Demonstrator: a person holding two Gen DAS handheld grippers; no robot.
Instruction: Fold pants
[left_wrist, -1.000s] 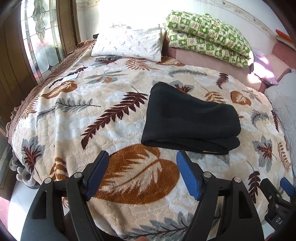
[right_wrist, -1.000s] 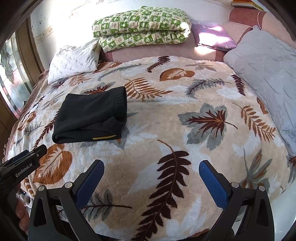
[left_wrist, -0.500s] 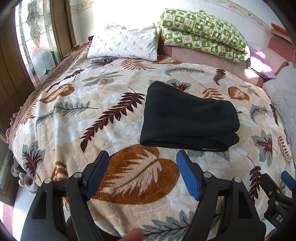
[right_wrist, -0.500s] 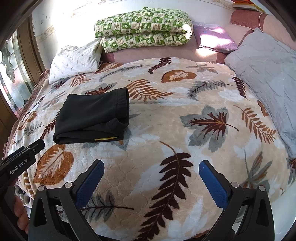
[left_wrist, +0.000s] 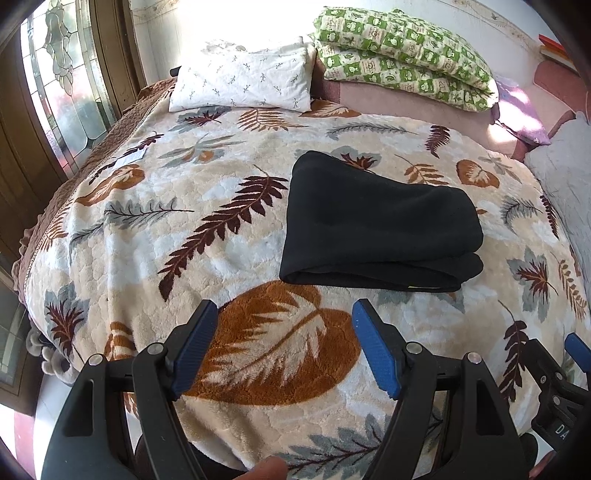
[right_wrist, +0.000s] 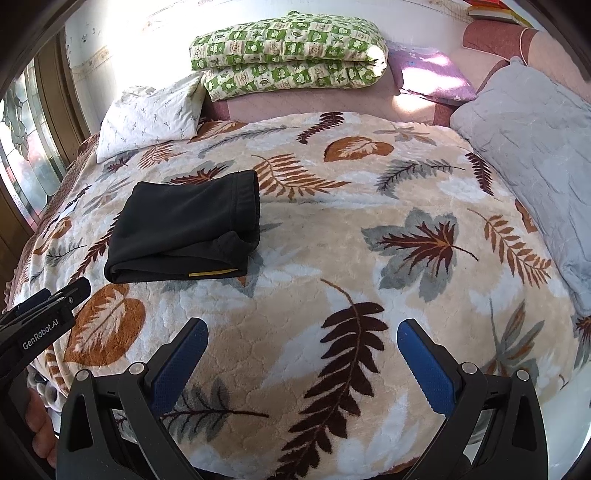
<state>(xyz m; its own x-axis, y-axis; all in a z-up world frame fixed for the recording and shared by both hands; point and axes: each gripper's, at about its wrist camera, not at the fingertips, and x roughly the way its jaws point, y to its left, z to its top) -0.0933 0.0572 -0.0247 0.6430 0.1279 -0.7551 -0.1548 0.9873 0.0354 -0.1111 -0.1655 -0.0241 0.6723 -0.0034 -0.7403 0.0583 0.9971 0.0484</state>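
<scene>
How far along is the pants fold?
Looks done: the black pants lie as a compact stack of folded layers on the leaf-print blanket, waistband end visible in the right wrist view. In hand: nothing; the left gripper and right gripper are both open, short of the pants, with only blanket between their jaws. Left: apparently nothing, unless a final tidy is wanted.

The pants (left_wrist: 380, 225) are plain black with a thin yellow strip. The blanket (right_wrist: 332, 266) is cream with brown, maroon and grey leaves. A green-checked quilt (right_wrist: 288, 51), a white sprigged pillow (left_wrist: 243, 77) and a grey quilt (right_wrist: 535, 147) lie around it.
</scene>
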